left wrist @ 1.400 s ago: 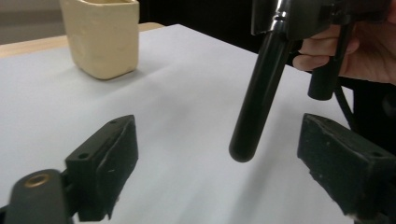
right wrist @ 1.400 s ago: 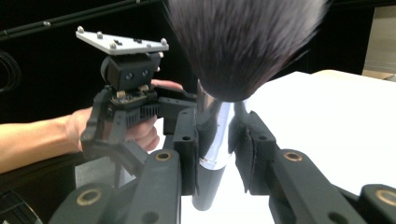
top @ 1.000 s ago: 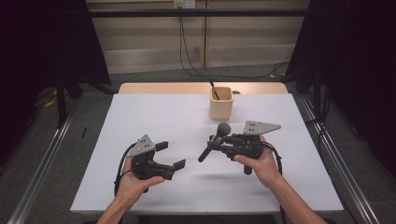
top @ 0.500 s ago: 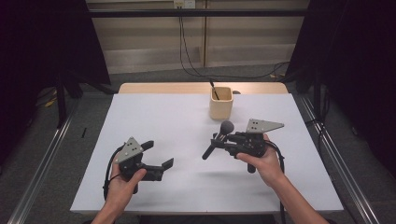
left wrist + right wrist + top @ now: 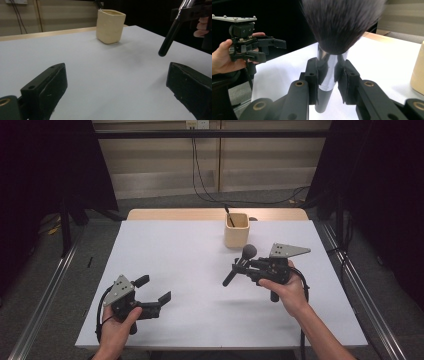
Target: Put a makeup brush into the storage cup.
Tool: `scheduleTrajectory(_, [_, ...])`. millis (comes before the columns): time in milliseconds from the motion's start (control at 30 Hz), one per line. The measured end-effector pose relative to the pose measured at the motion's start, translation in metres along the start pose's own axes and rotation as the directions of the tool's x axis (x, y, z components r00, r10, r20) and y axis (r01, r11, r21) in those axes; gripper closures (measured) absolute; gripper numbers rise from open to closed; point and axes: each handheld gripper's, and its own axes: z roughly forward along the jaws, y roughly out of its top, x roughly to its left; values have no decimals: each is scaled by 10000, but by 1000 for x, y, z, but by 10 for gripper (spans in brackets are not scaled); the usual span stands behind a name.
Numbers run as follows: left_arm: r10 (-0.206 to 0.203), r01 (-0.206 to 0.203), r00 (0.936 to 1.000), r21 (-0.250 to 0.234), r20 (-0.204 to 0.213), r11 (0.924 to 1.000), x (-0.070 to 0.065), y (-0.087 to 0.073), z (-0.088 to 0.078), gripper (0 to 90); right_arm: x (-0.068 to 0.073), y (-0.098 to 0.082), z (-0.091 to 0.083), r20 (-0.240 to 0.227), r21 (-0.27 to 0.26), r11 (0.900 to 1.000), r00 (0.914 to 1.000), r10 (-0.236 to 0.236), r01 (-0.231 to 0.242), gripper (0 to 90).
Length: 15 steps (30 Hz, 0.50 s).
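High view: the left gripper (image 5: 152, 295) has drawn back toward the near left corner of the table (image 5: 175, 255) since a second ago, jaws apart and holding nothing. The right gripper (image 5: 240, 269) has kept its place right of centre, clamped on one makeup brush (image 5: 240, 264), bristle head up toward the cup (image 5: 236, 230), dark handle slanting down and left above the table. My reading: the hand-over is done, the brush now rests with the right side alone, and dropping it into the cup looks like the next step. Count: two grippers, one cup, one brush in hand, one dark stick already standing in the cup (image 5: 228, 215). Left gripper view: both black jaws wide apart over bare table; one cup (image 5: 110, 25) ahead, the brush handle (image 5: 170, 37) hanging at upper right, well clear. Right gripper view: pads pressed on the brush's shiny ferrule (image 5: 327, 67), bristles above; the left gripper (image 5: 268, 47) off to the left, apart; cup edge (image 5: 418, 72) at right.
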Motion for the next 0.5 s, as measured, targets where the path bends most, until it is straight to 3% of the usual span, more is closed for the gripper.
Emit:
scheduleTrajectory(100, [48,-44,9998,171,-212,9998,3,-6,-5,34,-2,2,-1,87,75,10000,9999,-58,57,711])
scheduleTrajectory(233, [-156,156,9994,-19,-295,9999,7,-11,-10,28,-11,10,-5,421,121,9999,9990,-128,123,711])
scheduleTrajectory(500, [95,-105,9981,-162,-602,9998,6,-10,-14,28,-25,31,-10,827,-190,9993,9961,-295,312,711])
